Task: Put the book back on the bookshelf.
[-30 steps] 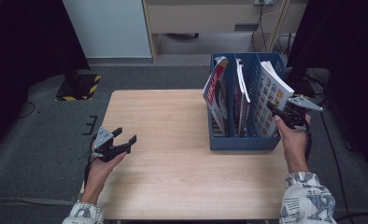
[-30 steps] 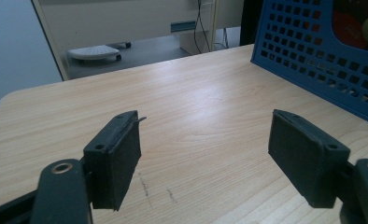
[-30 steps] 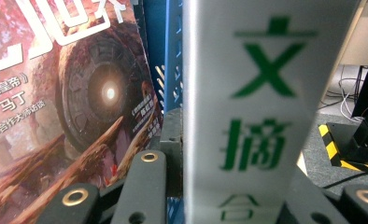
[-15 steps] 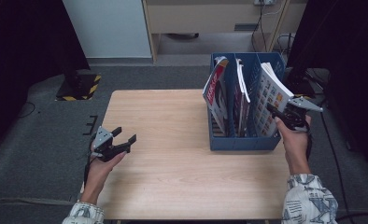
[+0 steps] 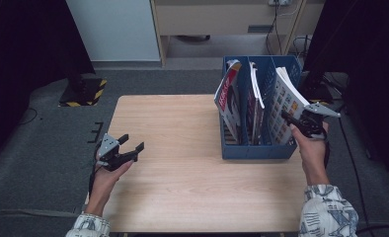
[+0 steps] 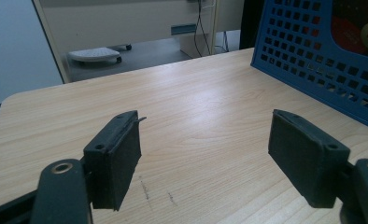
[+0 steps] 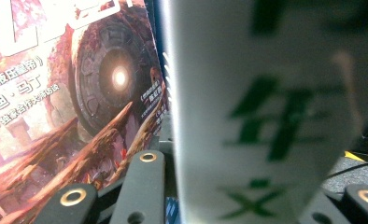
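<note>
A blue file rack (image 5: 254, 150) stands on the right side of the wooden table (image 5: 182, 187), with three magazines upright in it. My right gripper (image 5: 287, 117) is at the rack's right end, shut on the rightmost white magazine (image 5: 284, 98). In the right gripper view that white magazine (image 7: 266, 93), with green characters on it, sits between the jaws of my right gripper (image 7: 252, 186), and a colourful cover (image 7: 70, 93) stands to its left. My left gripper (image 5: 133, 142) is held at the table's left edge, open and with nothing in it. In its own view the left gripper (image 6: 205, 154) faces the rack (image 6: 322, 51).
A red-and-white magazine (image 5: 228, 98) leans at the rack's left end, with another (image 5: 254, 94) in the middle. Beyond the table are a pale cabinet (image 5: 207, 19) and cables on the grey floor. A yellow-and-black striped base (image 5: 84, 91) lies at the far left.
</note>
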The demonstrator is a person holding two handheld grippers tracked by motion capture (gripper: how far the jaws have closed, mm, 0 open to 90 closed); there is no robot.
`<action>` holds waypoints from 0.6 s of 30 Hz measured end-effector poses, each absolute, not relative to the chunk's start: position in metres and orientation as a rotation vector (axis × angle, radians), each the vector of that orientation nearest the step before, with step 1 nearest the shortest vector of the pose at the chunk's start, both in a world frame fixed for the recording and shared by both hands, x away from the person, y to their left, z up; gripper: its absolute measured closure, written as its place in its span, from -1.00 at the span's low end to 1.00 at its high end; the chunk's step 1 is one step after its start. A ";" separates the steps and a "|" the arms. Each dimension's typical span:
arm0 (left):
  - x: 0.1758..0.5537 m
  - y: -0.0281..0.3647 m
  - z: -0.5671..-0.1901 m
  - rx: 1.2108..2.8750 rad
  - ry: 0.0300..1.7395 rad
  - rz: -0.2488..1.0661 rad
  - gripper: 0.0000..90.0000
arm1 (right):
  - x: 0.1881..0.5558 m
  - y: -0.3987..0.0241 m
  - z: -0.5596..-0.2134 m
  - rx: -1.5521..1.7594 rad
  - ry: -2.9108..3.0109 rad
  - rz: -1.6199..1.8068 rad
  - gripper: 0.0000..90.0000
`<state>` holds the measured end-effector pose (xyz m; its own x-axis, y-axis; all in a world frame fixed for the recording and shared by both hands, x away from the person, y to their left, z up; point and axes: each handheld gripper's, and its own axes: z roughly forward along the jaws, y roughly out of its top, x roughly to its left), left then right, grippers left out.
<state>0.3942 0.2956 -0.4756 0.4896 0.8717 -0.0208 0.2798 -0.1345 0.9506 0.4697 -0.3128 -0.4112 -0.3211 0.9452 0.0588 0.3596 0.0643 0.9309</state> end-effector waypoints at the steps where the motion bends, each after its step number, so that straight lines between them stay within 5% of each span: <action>1: 0.394 0.295 -0.476 1.674 0.996 0.697 -0.45 | 0.470 -0.313 -0.411 1.302 1.747 1.251 0.60; 18: 0.394 0.295 -0.475 1.670 0.994 0.699 -0.45 | 0.471 -0.311 -0.403 1.298 1.723 1.270 0.58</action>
<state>0.3939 0.2955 -0.4747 0.4897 0.8717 -0.0199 0.2755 -0.1330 0.9521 0.4711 -0.3106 -0.4035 -0.3187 0.9457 0.0642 0.3411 0.0512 0.9386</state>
